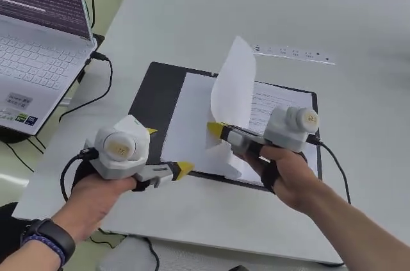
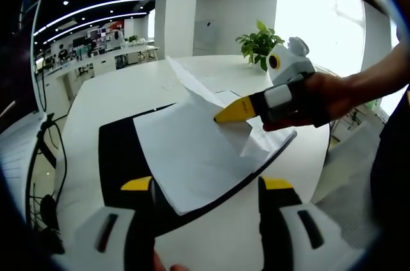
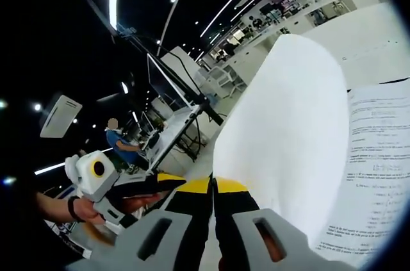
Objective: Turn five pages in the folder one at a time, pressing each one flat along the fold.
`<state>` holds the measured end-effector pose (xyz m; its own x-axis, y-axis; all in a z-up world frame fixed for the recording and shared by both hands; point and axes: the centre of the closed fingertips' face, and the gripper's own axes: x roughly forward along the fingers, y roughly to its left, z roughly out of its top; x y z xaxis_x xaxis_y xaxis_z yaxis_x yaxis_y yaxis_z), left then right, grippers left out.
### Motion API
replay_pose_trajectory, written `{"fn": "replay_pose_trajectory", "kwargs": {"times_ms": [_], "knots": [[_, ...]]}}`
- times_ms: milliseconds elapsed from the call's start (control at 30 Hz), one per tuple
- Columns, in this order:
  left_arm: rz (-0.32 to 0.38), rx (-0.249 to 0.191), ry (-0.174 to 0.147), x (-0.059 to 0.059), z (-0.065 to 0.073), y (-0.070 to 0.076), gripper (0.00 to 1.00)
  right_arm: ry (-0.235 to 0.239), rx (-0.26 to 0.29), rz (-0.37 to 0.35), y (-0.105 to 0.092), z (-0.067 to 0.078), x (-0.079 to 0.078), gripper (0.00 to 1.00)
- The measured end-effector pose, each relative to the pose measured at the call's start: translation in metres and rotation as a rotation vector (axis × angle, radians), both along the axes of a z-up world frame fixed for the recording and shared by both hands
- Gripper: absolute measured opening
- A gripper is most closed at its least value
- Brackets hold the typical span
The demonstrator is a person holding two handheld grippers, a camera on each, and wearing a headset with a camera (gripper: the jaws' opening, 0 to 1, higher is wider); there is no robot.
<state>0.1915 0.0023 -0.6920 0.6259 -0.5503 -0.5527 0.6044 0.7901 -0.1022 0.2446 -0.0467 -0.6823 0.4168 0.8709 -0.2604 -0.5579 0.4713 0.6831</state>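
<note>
One black folder point(image 1: 151, 95) lies open on the white table point(image 1: 192, 15), holding white sheets. A single page point(image 1: 234, 82) stands lifted, pinched by the right gripper point(image 1: 216, 130). The left gripper point(image 2: 206, 184) gapes at the folder's near edge. One laptop point(image 1: 32, 59) sits nearby.

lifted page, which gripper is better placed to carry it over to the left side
Right. The right gripper is shut on the lifted page, holding it upright over the folder, so it can likely just swing it across. The left gripper is open at the folder's near edge, gripping nothing.
</note>
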Motion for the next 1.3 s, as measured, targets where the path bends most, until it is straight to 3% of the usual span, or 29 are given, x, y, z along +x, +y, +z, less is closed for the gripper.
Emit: {"fn": "replay_pose_trajectory", "kwargs": {"times_ms": [533,767,1133,1300], "knots": [[0.028,-0.013,0.000,0.005,-0.001,0.020,0.65,0.056,-0.023,0.053,0.036,-0.029,-0.002,0.00],[0.049,-0.022,0.019,0.002,-0.008,0.024,0.65,0.097,-0.046,0.064,0.046,-0.051,-0.003,0.00],[0.073,-0.017,0.028,0.001,-0.009,0.029,0.65,0.209,-0.059,0.040,0.059,-0.091,0.002,0.00],[0.082,-0.015,0.034,-0.001,-0.010,0.032,0.65,0.245,-0.100,0.039,0.062,-0.108,-0.002,0.04]]}}
